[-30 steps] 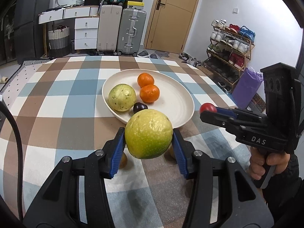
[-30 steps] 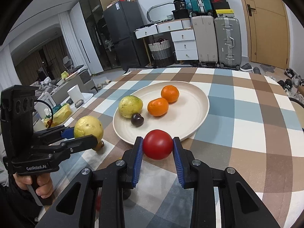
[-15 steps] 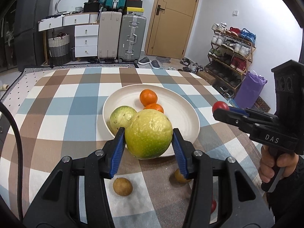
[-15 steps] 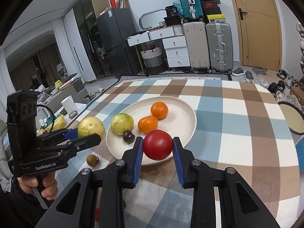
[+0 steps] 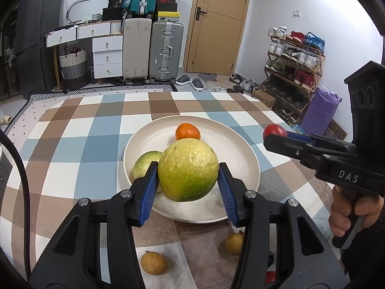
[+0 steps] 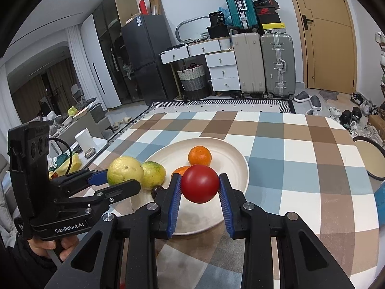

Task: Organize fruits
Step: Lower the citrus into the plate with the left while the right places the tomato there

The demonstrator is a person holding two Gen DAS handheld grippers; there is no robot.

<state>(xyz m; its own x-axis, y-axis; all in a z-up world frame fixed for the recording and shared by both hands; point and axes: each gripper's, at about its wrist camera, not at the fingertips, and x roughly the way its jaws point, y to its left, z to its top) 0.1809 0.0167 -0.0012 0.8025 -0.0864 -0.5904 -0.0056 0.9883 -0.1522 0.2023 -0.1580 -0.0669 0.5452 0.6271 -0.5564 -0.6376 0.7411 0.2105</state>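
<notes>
Both loads hang over the plate (image 5: 243, 144)'s 6 o'clock rim: left gripper (image 5: 189, 187) clamped on the green-yellow fruit (image 5: 189, 169), right gripper (image 6: 199, 198) on the red fruit (image 6: 200, 186), each needing lowering onto bare plate, then release.

White walls, wooden door (image 5: 217, 24), suitcases (image 5: 154, 48), white drawers (image 5: 107, 56), shoe rack (image 5: 292, 72).

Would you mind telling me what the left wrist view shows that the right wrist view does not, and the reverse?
Only the left wrist view shows two small brown fruits on the tablecloth in front of the plate, and a shoe rack. Only the right wrist view shows a dark plum on the plate, a second orange, and a black fridge. Both show the plate, a green guava on it, an orange, the left gripper shut on the held guava, and the right gripper shut on a tomato.
</notes>
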